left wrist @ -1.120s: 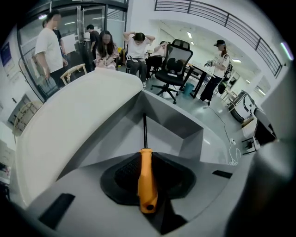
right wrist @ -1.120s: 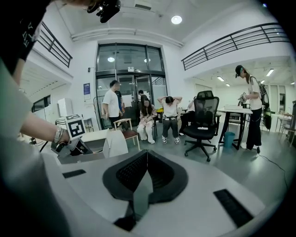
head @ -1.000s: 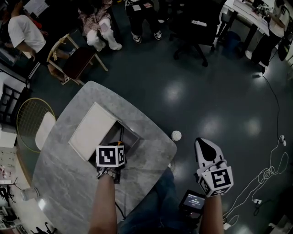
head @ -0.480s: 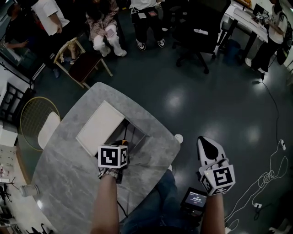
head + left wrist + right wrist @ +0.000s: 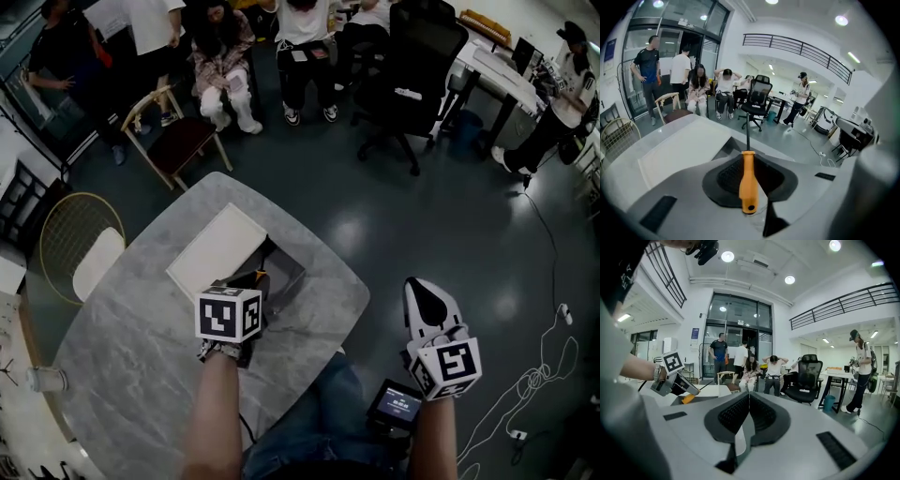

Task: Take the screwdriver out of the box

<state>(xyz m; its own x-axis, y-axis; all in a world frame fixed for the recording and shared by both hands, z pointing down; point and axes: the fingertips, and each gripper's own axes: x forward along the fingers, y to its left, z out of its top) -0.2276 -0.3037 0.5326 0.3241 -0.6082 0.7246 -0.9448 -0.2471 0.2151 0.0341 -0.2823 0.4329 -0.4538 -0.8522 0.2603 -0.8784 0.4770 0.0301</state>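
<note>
Screwdriver, with an orange plastic handle and a thin dark shaft pointing far, looks light, rigid and a bit slick, best held mid-handle, where the part-closed left gripper clamps it just above the open box on the table; the right gripper is closed on nothing, off right.
</note>
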